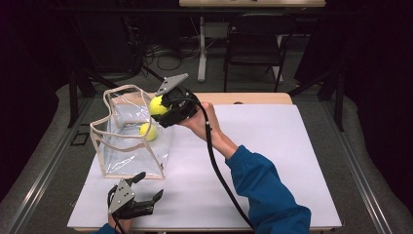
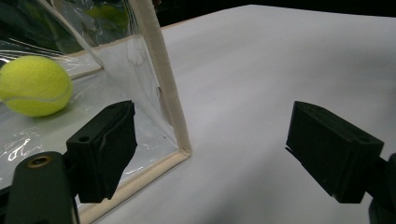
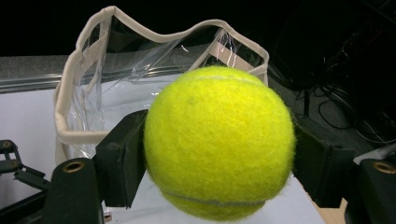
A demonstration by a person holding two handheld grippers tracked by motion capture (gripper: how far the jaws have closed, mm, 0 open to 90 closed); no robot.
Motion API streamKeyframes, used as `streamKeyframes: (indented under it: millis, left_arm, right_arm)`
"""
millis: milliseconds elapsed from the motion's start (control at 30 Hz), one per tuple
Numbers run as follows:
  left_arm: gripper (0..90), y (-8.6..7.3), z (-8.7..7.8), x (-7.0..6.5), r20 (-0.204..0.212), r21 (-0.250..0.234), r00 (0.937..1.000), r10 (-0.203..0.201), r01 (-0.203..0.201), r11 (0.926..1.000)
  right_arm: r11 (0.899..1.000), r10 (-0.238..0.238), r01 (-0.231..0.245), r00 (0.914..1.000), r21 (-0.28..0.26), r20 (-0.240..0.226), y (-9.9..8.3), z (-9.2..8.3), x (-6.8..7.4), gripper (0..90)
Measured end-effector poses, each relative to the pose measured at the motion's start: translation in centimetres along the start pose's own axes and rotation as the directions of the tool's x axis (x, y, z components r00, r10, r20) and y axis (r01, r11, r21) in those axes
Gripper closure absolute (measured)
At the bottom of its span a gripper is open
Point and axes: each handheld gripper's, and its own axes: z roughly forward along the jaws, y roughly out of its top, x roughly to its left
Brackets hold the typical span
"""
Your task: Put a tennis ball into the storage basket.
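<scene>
white mat (image 1: 272,161) on table | black chair (image 1: 253,44) behind | floor cables (image 1: 165,53)

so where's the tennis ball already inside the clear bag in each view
High view: the tennis ball in the bag lies left of centre, on the floor of the clear bag, below the ball that the right gripper holds.
Left gripper view: at the left edge, behind the clear wall, above the left jaw.
Right gripper view: I cannot make it out; the held ball stands in front of the bag.
Shared landmark: the bag's cream trim.
</scene>
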Motion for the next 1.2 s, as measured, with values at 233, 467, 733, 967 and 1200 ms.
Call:
streamKeyframes:
  millis: [233, 467, 733, 967, 1200]
  left_arm:
    - [16.1, 0.0, 0.0, 0.0, 0.001, -0.002, 1.0, 0.005, -0.005, 1.0]
    - [16.1, 0.0, 0.0, 0.1, 0.002, -0.002, 1.0, 0.001, -0.001, 1.0]
    - [16.1, 0.0, 0.1, 0.1, 0.002, 0.001, 1.0, 0.001, -0.001, 1.0]
    - [16.1, 0.0, 0.0, 0.1, 0.006, -0.003, 1.0, -0.001, 0.001, 1.0]
    - [16.1, 0.0, 0.0, 0.1, 0.006, -0.007, 1.0, -0.007, 0.007, 0.9999]
  right_arm:
    - [1.0, 0.005, -0.005, 1.0, -0.014, 0.003, 0.2, 0.4, 0.1, 26.2]
    - [0.999, -0.005, 0.006, 0.9999, -0.036, 0.01, 0.5, 0.4, 0.4, 26.3]
    - [0.999, -0.003, 0.004, 0.9998, -0.048, 0.018, 0.6, 0.5, 0.4, 26.2]
    - [0.999, 0.008, -0.009, 0.9997, -0.044, -0.021, 1.6, 1.1, 0.4, 26.2]
    - [0.999, -0.01, 0.009, 0.9997, -0.047, -0.021, 2.4, 1.3, 0.8, 26.2]
